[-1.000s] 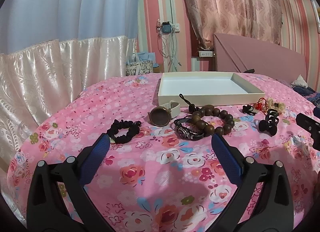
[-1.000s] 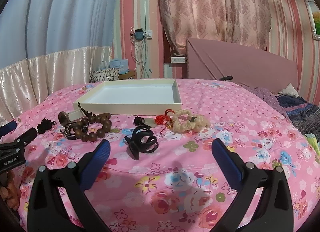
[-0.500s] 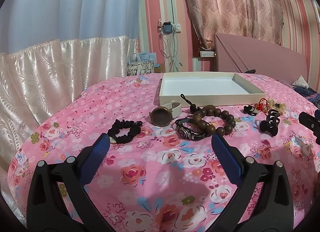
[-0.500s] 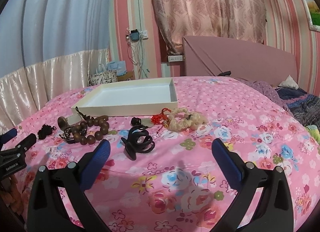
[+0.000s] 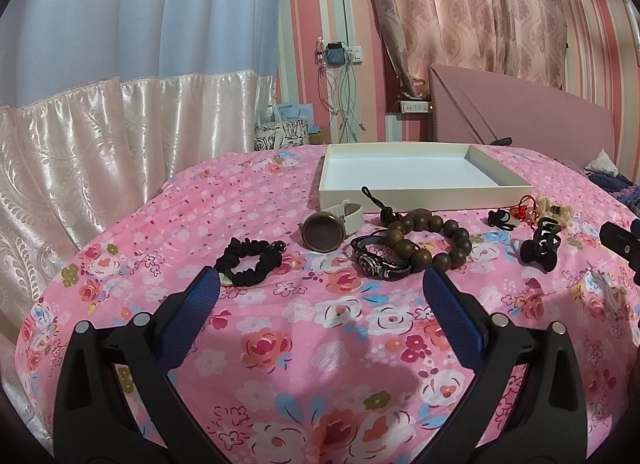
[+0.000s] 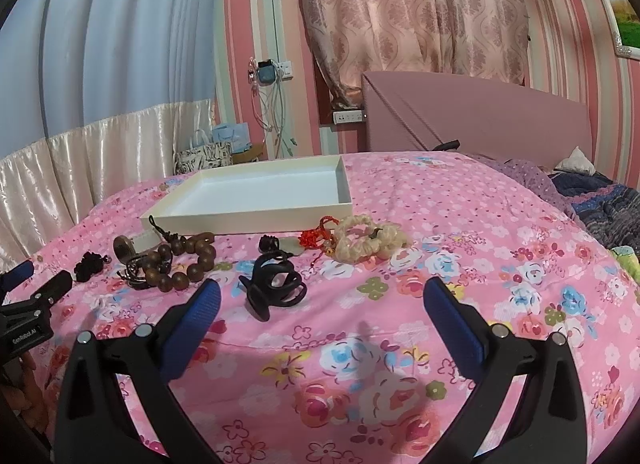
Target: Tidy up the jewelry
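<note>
Jewelry lies in a row on the pink floral bedspread in front of an empty white tray [image 5: 424, 196] [image 6: 248, 220]. From the left: a black scrunchie [image 5: 248, 262], a round watch [image 5: 322, 231] with a white strap, a dark leather bracelet [image 5: 378, 264], a wooden bead bracelet [image 5: 428, 240] [image 6: 182, 262], a black hair claw [image 5: 540, 246] [image 6: 274, 288], a red cord charm [image 6: 316, 234] and a cream scrunchie [image 6: 368, 242]. My left gripper [image 5: 322, 292] is open, just short of the watch and bracelets. My right gripper [image 6: 322, 296] is open, with the hair claw just beyond its left finger.
The bed falls away at the left toward a satin curtain [image 5: 80, 168]. A pink headboard [image 6: 480, 120] and dark bedding [image 6: 600, 204] lie at the right. Bare bedspread [image 6: 480, 232] stretches right of the cream scrunchie. The other gripper's tip [image 5: 620, 240] shows at the right edge of the left wrist view.
Both grippers have shifted only slightly; the right view drifted a little to the right and back. No item has moved and both stay open.
</note>
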`<state>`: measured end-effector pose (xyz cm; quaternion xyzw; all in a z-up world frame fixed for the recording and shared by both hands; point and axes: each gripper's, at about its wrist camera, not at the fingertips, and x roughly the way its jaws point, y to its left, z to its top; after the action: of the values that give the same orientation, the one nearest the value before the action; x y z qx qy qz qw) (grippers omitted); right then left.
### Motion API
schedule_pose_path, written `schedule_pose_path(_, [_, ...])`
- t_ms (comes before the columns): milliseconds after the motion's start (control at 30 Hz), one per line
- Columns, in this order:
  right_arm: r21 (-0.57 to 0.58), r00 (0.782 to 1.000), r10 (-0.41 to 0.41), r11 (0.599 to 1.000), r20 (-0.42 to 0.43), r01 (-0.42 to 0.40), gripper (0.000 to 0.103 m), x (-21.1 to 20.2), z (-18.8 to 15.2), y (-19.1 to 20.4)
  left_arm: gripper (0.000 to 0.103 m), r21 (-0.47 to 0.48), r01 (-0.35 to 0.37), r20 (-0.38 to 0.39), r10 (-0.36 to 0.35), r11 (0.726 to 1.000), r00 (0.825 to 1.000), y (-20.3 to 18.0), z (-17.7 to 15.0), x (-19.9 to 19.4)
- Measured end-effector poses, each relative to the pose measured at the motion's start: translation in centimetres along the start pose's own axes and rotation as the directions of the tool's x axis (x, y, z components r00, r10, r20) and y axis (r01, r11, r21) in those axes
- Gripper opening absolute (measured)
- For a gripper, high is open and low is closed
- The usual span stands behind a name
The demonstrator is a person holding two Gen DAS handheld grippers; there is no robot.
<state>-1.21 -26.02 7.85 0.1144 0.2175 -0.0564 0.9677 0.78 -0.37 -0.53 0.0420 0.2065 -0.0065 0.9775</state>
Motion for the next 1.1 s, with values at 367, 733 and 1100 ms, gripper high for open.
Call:
schedule_pose_path(367, [-0.006,1.000,-0.005,1.000,-0.001,0.005,0.101,0.17,-0.10,0.16,0.100,-0.011,0.005,-0.001,-0.005,1.000,1.000,0.07,0.03,0.00])
schedule_pose_path(733, [-0.008,1.000,-0.006,1.000,-0.002,0.006,0.101,0.19,-0.14,0.15,0.100,-0.010,0.005,0.000,-0.005,1.000,1.000,0.08,0.05,0.03])
schedule_pose_path(1100, [-0.009,1.000,-0.006,1.000,-0.003,0.006,0.101,0.22,-0.13,0.21,0.100,-0.011,0.005,0.003,-0.005,1.000,1.000,0.10,0.03,0.03])
